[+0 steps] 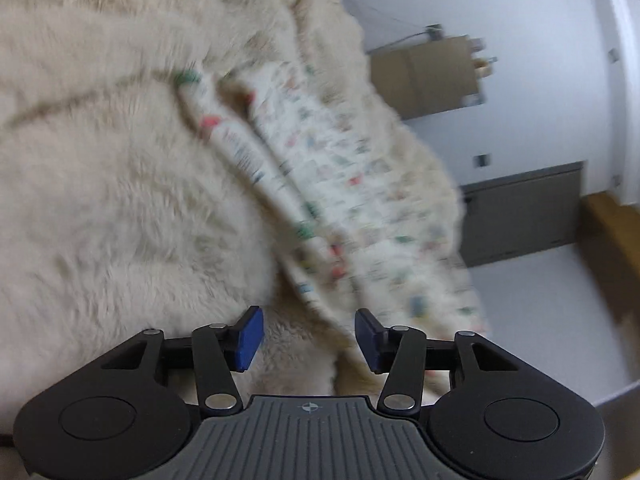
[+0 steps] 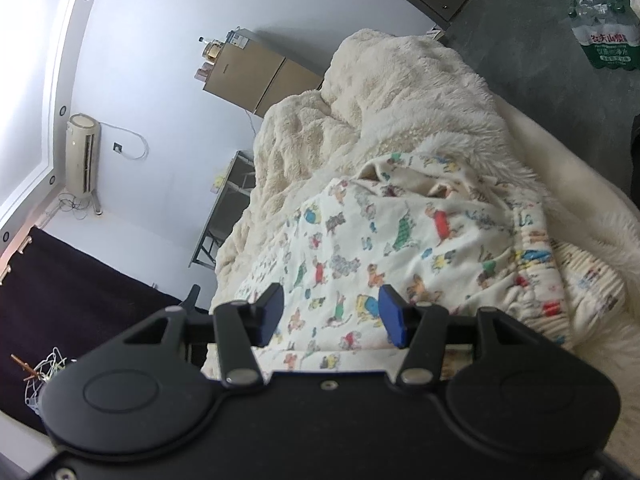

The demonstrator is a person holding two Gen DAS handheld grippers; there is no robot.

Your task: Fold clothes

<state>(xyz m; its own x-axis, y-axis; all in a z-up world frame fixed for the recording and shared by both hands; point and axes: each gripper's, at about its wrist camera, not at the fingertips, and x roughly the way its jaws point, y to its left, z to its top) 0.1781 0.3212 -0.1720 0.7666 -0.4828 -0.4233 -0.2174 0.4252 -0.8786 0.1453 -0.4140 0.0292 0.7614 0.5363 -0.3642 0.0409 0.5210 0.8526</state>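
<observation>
Both the left gripper [image 1: 309,338] and right gripper [image 2: 331,315] hung parted and empty over the cartoon-print garment [image 2: 400,248] on the fluffy cream blanket [image 1: 120,200].

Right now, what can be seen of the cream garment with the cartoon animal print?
The cream cartoon-print garment is thin soft cloth, covered in small animals in red, green, blue and yellow. It lies crumpled and partly spread on a fluffy cream blanket, with a gathered, ribbed elastic edge bunched at the picture's right. In the left wrist view it shows blurred, as a folded strip running diagonally across the fleece. Neither gripper visibly grips it; the right gripper hangs open in front of it.
</observation>
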